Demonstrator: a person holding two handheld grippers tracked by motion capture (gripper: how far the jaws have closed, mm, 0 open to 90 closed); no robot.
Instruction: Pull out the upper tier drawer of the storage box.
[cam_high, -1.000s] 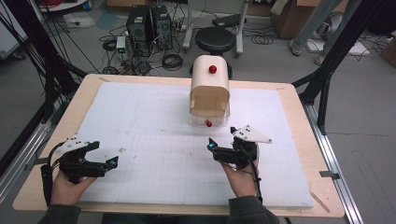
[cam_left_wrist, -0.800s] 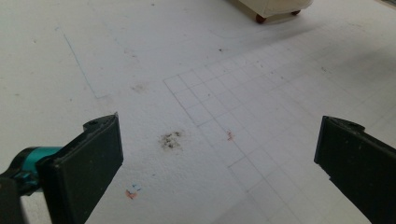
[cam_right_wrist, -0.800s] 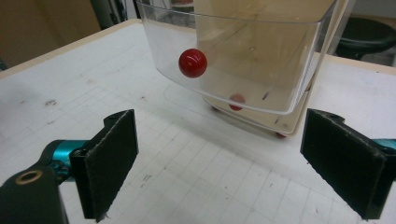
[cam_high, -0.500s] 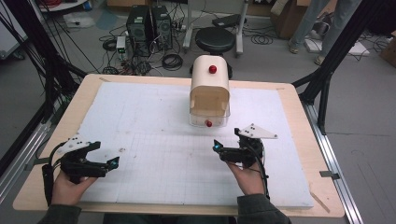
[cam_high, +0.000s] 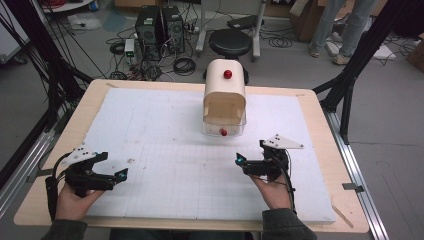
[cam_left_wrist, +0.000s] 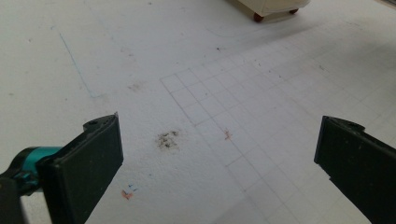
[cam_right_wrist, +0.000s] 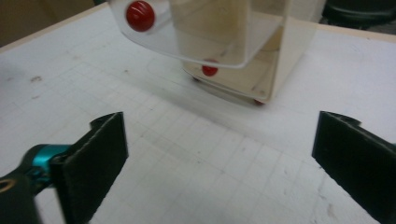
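A: Where's the box?

B: Cream bread box (cam_high: 224, 97) sits at the far middle of the white foam board (cam_high: 150, 130), clear flap with a red knob (cam_high: 223, 132) facing the person.

A: Right gripper (cam_high: 239, 161)?

B: Near the box, apart from it, pointing left. Jaws have just been opening, now spread wide, nothing between them.

A: Left gripper (cam_high: 122, 174)?

B: Near-left part of the board, jaws wide apart, holding nothing, over a dark smudge (cam_left_wrist: 168, 139).

Cream box (cam_left_wrist: 270, 5) cut off by top edge.
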